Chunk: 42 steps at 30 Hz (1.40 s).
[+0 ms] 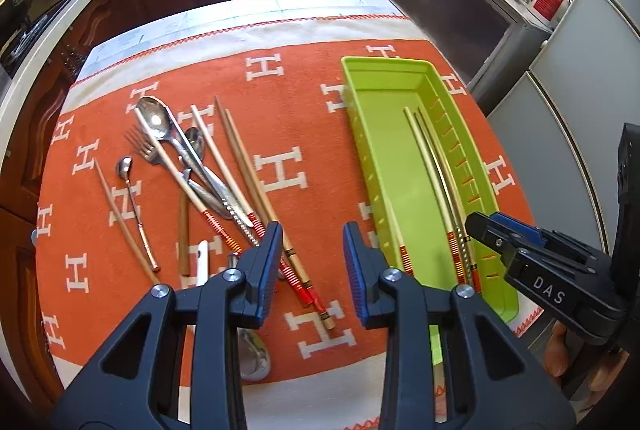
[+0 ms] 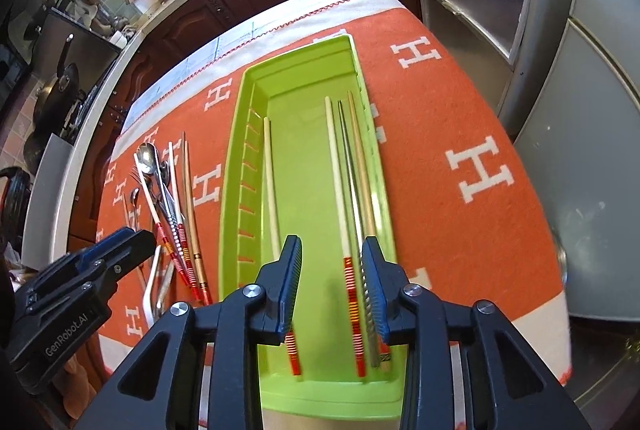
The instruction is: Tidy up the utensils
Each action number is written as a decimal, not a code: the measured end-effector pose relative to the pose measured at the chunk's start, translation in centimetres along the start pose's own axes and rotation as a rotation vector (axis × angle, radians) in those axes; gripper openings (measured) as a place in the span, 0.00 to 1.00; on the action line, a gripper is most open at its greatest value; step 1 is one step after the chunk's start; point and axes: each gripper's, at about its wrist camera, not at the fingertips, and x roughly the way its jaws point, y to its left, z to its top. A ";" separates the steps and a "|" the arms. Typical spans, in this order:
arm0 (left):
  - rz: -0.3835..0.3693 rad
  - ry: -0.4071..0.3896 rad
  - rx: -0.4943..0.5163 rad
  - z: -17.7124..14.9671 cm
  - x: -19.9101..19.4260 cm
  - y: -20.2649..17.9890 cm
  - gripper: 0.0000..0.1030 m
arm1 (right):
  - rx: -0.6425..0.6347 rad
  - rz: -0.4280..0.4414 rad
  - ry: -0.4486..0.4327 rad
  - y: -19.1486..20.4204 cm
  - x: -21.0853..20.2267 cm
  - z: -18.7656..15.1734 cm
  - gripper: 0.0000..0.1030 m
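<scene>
Green tray [image 2: 256, 133] on your surface already holds four chopsticks [image 2: 338, 181]; spoons, fork and more chopsticks [image 1: 192, 165] wait beside it. Your left gripper [image 1: 312, 266] and right gripper [image 2: 332, 290] both gape empty.

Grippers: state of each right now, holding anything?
Left gripper: open, holding nothing, above the loose utensils on the cloth.
Right gripper: open, holding nothing, over the green tray with chopsticks lying inside.

Green tray [image 2: 244, 165] holding four chopsticks [image 2: 338, 181], apparently loose cutlery pile [image 1: 192, 165] left
</scene>
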 end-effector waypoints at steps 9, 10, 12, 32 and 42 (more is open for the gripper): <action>0.019 -0.039 -0.033 -0.7 -1.3 2.1 0.27 | 0.098 0.006 -0.112 1.0 -2.7 -1.0 0.59; 0.020 -0.042 -0.037 -0.8 -1.4 2.4 0.27 | 0.100 -0.001 -0.125 1.2 -3.0 -1.1 0.59; 0.023 -0.048 -0.044 -0.9 -1.6 2.8 0.27 | 0.086 -0.013 -0.146 1.9 -3.6 -1.3 0.59; 0.067 -0.119 -0.167 -2.4 -3.9 10.0 0.27 | -0.135 -0.007 -0.254 9.9 -6.5 -2.3 0.59; 0.102 -0.114 -0.276 -3.6 -3.3 16.9 0.27 | -0.292 0.011 -0.173 15.8 -3.3 -0.6 0.59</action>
